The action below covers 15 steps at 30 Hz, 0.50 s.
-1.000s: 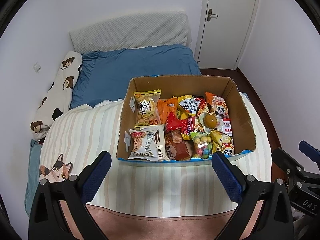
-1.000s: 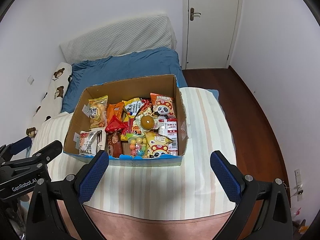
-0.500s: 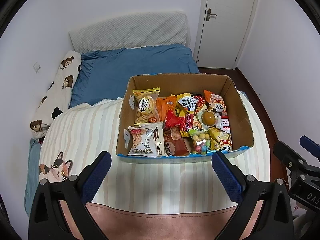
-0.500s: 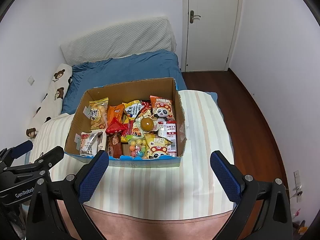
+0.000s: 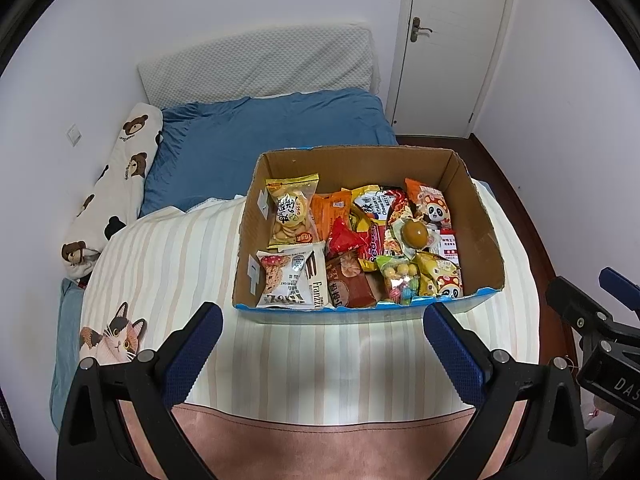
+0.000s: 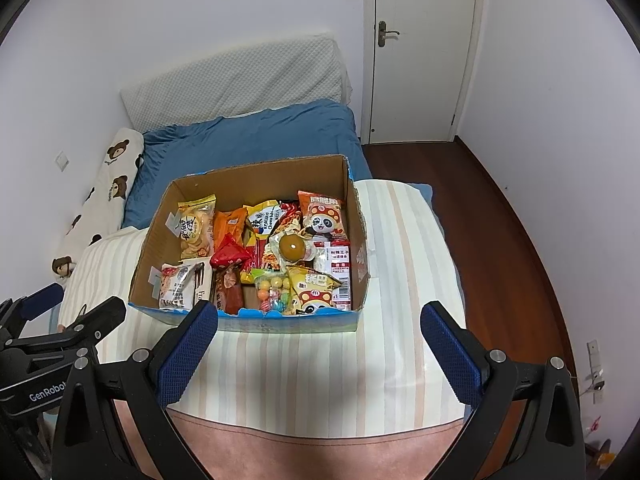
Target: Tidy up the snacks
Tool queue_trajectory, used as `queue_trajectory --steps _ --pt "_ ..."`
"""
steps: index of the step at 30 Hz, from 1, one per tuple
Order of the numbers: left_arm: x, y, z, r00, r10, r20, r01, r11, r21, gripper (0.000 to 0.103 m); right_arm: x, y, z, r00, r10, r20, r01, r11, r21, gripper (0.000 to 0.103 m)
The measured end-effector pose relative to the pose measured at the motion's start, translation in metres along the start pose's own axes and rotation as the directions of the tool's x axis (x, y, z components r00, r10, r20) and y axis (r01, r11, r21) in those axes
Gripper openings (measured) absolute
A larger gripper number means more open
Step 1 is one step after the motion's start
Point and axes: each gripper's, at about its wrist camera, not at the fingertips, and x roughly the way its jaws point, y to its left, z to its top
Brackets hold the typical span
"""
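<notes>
A cardboard box (image 5: 478,216) (image 6: 360,232) sits on the striped blanket and holds several snack packs: a yellow cracker bag (image 5: 291,210) (image 6: 195,226), a red pack (image 5: 344,238), a round brown sweet (image 5: 415,233) (image 6: 292,247) and a panda bag (image 5: 434,208) (image 6: 323,216). My left gripper (image 5: 322,334) is open and empty, just short of the box's near wall. My right gripper (image 6: 318,332) is open and empty, at the box's near right corner.
The striped blanket (image 5: 168,264) (image 6: 404,240) covers the near part of the bed. A blue duvet (image 5: 256,132), a white pillow (image 5: 256,66) and a bear-print bolster (image 5: 116,184) lie beyond. A closed door (image 6: 424,48) and wooden floor (image 6: 500,216) are at the right.
Both grippers have drawn back slightly from the box, which now sits a little higher in both views. Both stay open and empty.
</notes>
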Motion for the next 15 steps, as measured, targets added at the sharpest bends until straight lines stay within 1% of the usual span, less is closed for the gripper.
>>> queue_trajectory --steps 15 --pt "-0.004 -0.0014 -0.0008 1.0 0.003 0.007 -0.003 1.0 0.005 0.103 -0.0076 0.0 0.0012 1.0 -0.001 0.006 0.001 1.0 -0.001 0.103"
